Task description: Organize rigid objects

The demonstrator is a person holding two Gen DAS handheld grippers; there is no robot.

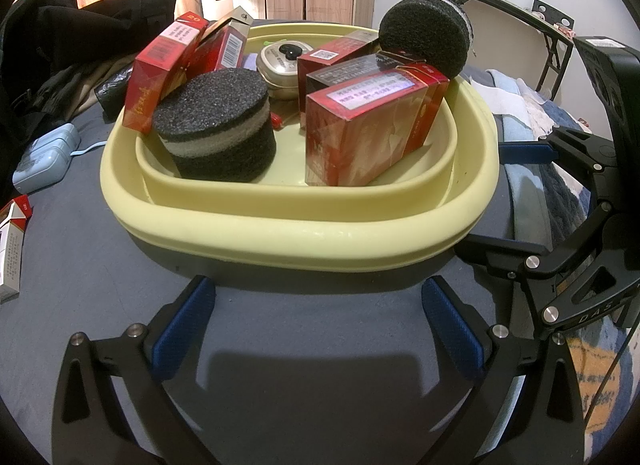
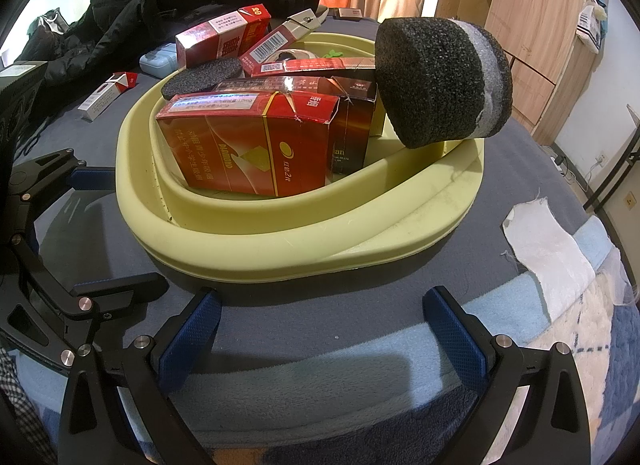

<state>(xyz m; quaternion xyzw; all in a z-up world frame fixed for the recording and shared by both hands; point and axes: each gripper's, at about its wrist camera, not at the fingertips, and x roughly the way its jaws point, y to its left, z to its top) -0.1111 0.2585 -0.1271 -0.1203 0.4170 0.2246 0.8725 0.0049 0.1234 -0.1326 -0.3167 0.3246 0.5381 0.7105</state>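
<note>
A pale yellow tray [image 1: 280,233] [image 2: 280,241] sits on the blue-grey bed cover. In it lie several red cigarette boxes [image 1: 368,133] [image 2: 248,149], a black-and-grey foam puck [image 1: 216,129], a second foam puck tilted on the far rim [image 1: 426,41] [image 2: 444,81] and a round metal tin [image 1: 280,69]. My left gripper [image 1: 316,329] is open and empty just in front of the tray. My right gripper [image 2: 320,337] is open and empty near the tray's front edge; it also shows in the left wrist view [image 1: 516,201], at the tray's right side.
A red-and-white cigarette pack [image 1: 12,245] [image 2: 106,95] and a light blue case [image 1: 44,157] [image 2: 160,59] lie left of the tray. Black clothing [image 1: 80,33] is piled behind. A white cloth [image 2: 548,249] lies at the right on a patterned blanket.
</note>
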